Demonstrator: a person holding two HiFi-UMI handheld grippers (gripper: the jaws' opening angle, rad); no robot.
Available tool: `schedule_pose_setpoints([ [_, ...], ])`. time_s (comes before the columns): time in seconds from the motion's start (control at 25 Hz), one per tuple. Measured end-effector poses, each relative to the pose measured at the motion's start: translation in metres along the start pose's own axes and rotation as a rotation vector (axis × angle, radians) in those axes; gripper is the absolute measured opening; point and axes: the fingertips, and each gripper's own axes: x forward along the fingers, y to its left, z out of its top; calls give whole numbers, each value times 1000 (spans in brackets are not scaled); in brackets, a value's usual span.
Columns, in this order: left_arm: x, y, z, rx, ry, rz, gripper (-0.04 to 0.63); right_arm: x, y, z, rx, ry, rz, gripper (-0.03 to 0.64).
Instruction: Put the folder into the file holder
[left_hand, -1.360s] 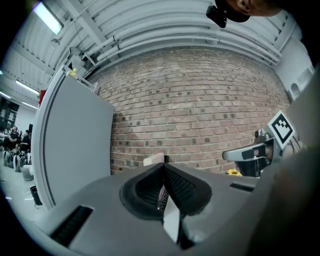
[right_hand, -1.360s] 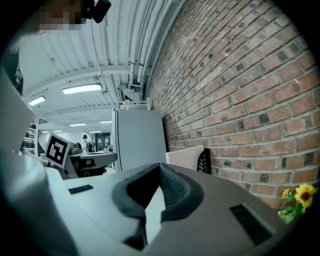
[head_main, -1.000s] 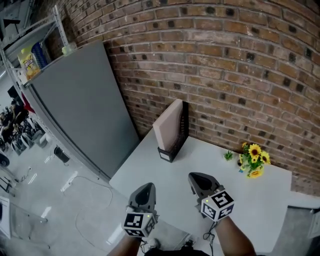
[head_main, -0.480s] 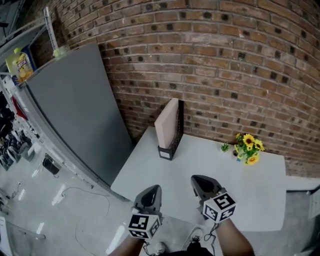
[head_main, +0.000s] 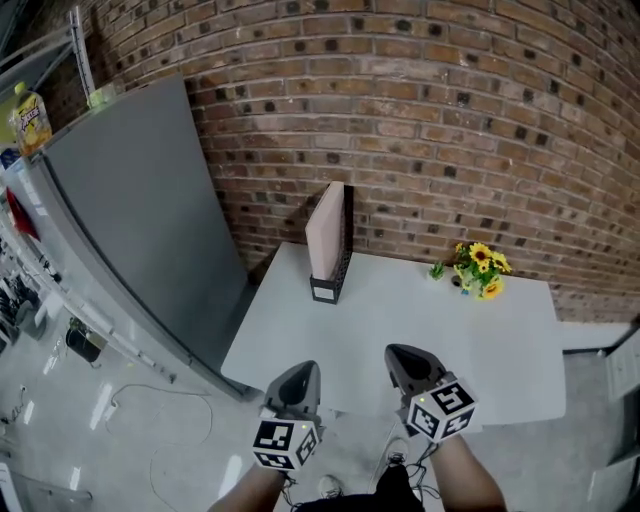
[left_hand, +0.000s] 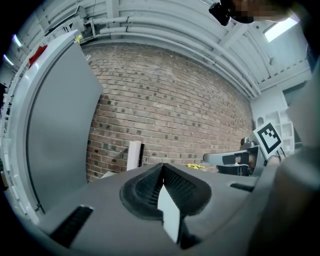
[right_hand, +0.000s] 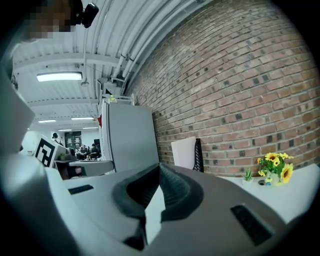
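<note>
**Holding both grippers shut at the near edge of the desk, folder already in the holder**

From the head view, the person holds the left gripper (head_main: 301, 372) and the right gripper (head_main: 398, 353) side by side at the near edge of the pale desk (head_main: 400, 320). Each carries its marker cube close to the wrist. Both point toward the brick wall (head_main: 450, 120). At the far side of the desk, close to the wall, a black file holder (head_main: 341, 262) stands upright. The pinkish folder (head_main: 325, 232) stands in it on edge and rises a little above its rim. Both grippers are well apart from it. A small bunch of yellow flowers (head_main: 478, 268) sits to the right of the holder, also by the wall. A tall grey cabinet (head_main: 140, 220) stands to the left of the desk, and a yellow bottle (head_main: 30, 112) sits on a shelf beyond it.

In the left gripper view, the jaws are pressed together with nothing between them. Beyond them the folder (left_hand: 134, 155) shows pale against the bricks, with the dark holder (left_hand: 142, 154) along its right side. The right gripper (left_hand: 235, 159) reaches in from the right, its cube above it.

In the right gripper view, the jaws are likewise pressed together and hold nothing. The folder (right_hand: 184, 152) stands in the holder (right_hand: 199, 155) ahead, and the flowers (right_hand: 273, 166) are off to the right on the desk. The left gripper (right_hand: 77, 167) shows at the left, in front of the grey cabinet (right_hand: 131, 135).
</note>
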Motion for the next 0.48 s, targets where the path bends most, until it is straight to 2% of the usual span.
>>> schedule_pose_setpoints([
  [0.48, -19, -6, 5, 31, 0, -78, 6, -20, 21, 0, 7, -28, -68, 3],
])
